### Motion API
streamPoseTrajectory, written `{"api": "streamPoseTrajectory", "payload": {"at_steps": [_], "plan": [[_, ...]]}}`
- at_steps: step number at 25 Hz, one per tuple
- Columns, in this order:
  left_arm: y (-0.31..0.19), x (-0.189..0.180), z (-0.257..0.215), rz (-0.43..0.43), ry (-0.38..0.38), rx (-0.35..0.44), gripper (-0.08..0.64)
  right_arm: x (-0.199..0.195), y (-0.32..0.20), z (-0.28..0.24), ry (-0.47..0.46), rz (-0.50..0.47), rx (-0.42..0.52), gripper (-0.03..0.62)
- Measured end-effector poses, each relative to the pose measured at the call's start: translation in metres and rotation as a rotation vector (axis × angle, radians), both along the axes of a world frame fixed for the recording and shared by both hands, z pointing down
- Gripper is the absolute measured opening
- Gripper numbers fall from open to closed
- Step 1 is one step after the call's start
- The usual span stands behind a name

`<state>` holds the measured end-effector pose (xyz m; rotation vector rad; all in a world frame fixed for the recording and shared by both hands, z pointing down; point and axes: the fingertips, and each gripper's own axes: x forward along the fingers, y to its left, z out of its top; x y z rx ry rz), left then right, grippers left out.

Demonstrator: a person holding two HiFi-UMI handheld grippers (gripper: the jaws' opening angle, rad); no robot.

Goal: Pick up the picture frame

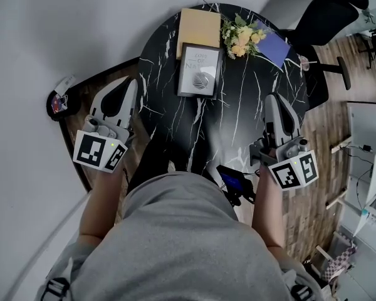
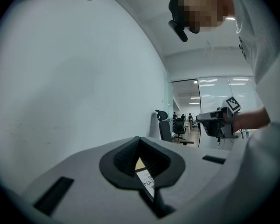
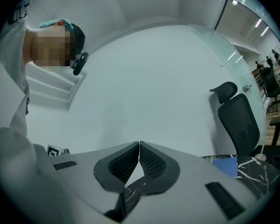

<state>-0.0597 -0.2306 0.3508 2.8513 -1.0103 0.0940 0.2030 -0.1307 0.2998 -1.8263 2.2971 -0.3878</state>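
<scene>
The picture frame (image 1: pixel 199 69), black-edged with a white print, lies flat on the far half of the round black marble table (image 1: pixel 250 124). My left gripper (image 1: pixel 130 80) hovers at the table's left edge, to the frame's near left, with its jaws together and nothing between them. My right gripper (image 1: pixel 274 96) hangs over the table's right side, to the frame's near right, shut and empty. In the left gripper view, a strip of the frame (image 2: pixel 147 181) shows through the gap below the closed tips of the left gripper (image 2: pixel 139 138). The tips of the right gripper (image 3: pixel 139 143) meet.
A tan book (image 1: pixel 198 27) lies just beyond the frame. To the frame's right are a bunch of flowers (image 1: pixel 241 35) and a blue notebook (image 1: pixel 273 47). A black office chair (image 1: pixel 329 14) stands at the table's far right. A white wall runs along the left.
</scene>
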Motion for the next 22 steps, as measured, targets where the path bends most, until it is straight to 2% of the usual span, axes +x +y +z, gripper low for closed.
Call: {"api": "streamPoseTrajectory", "payload": {"at_steps": [12, 22], "plan": [[-0.002, 0.001, 0.006, -0.006, -0.007, -0.011, 0.006, 0.006, -0.007, 0.015, 0.012, -0.016, -0.044, 0.026], [-0.003, -0.004, 0.025, -0.035, -0.027, -0.055, 0.006, 0.007, -0.024, 0.039, 0.018, -0.05, -0.093, 0.026]]}}
